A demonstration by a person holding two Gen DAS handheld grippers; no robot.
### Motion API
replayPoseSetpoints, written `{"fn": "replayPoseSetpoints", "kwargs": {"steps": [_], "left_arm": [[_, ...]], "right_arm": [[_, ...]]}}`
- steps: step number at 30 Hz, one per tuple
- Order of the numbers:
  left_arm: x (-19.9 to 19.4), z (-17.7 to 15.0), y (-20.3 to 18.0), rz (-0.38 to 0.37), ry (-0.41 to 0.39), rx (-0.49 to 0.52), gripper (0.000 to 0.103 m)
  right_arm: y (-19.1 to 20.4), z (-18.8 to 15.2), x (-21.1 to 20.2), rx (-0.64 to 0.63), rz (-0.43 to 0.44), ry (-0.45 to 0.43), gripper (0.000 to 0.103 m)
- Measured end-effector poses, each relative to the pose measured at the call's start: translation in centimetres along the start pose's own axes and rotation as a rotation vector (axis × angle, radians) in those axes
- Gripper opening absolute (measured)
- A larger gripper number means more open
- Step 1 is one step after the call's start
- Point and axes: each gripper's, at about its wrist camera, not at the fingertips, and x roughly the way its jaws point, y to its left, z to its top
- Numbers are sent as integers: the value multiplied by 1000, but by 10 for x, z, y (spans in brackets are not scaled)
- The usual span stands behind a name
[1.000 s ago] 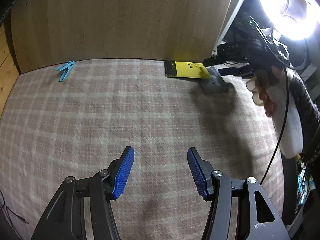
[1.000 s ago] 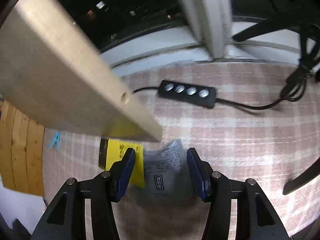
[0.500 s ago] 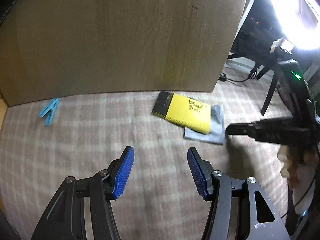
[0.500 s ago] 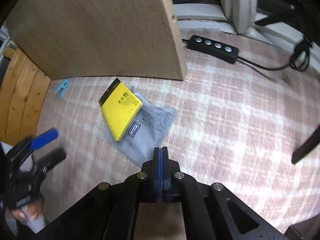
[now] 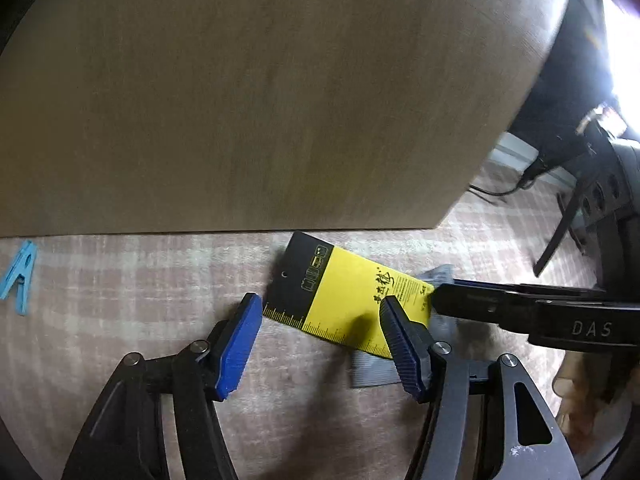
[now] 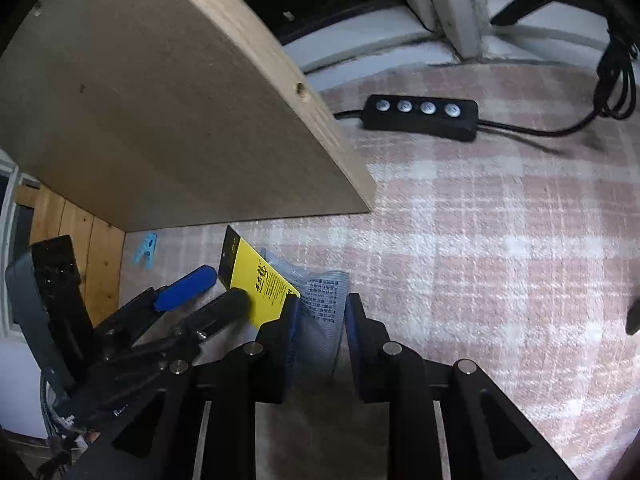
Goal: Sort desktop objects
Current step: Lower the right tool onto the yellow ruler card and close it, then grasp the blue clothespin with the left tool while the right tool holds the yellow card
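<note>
Nearest the right wrist camera, the right gripper (image 6: 320, 312) stands with its jaws a narrow way apart; they have just been opening, and the grey printed pouch (image 6: 322, 304) rises between them. Whether the pads press on it cannot be told.

In the left wrist view the left gripper (image 5: 320, 328) is roughly half open and has just widened a little. Its jaws straddle the near edge of the yellow ruler card (image 5: 344, 300), which lies flat on the plaid cloth (image 5: 120, 288) overlapping the pouch. The right-hand pad is over the card; the left-hand pad is just beside its dark end. Nothing is gripped yet.

To do this well, the left jaws probably should close across the card alone, not the pouch beneath, while the right pins or draws the pouch away toward three o'clock.

Farther off, at nine o'clock, a blue clothespin (image 5: 18, 282) lies by the wooden board (image 5: 260, 100). At one o'clock in the right view sits a black button controller (image 6: 420, 116).
</note>
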Motion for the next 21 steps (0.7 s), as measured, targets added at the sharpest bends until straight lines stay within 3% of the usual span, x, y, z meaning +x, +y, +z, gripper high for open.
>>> {"fn": "replayPoseSetpoints", "kwargs": {"steps": [2,6,9,11,16,18,21], "left_arm": [[0,-3,-8,10,0,41,64],[-2,-14,-18,34,-9,84,58],[-8,-28,-21,12,-2,86,53],[-12,-40,-27,6,4,95,48],[-22,-80,-56,-4,20,157,48],[-25,-92,-64,-27,31,170,48],[-28,-108,-75,-57,38,174,48]], "right_arm": [[9,-1,14,-35,34,43,12],[3,-12,6,-61,25,44,10],[2,-22,8,-37,31,60,9],[-12,-35,-6,-40,34,68,8],[-33,-68,-27,-26,33,96,7],[-13,-89,-18,-25,23,101,7],[-14,-116,-26,-4,19,122,7]]}}
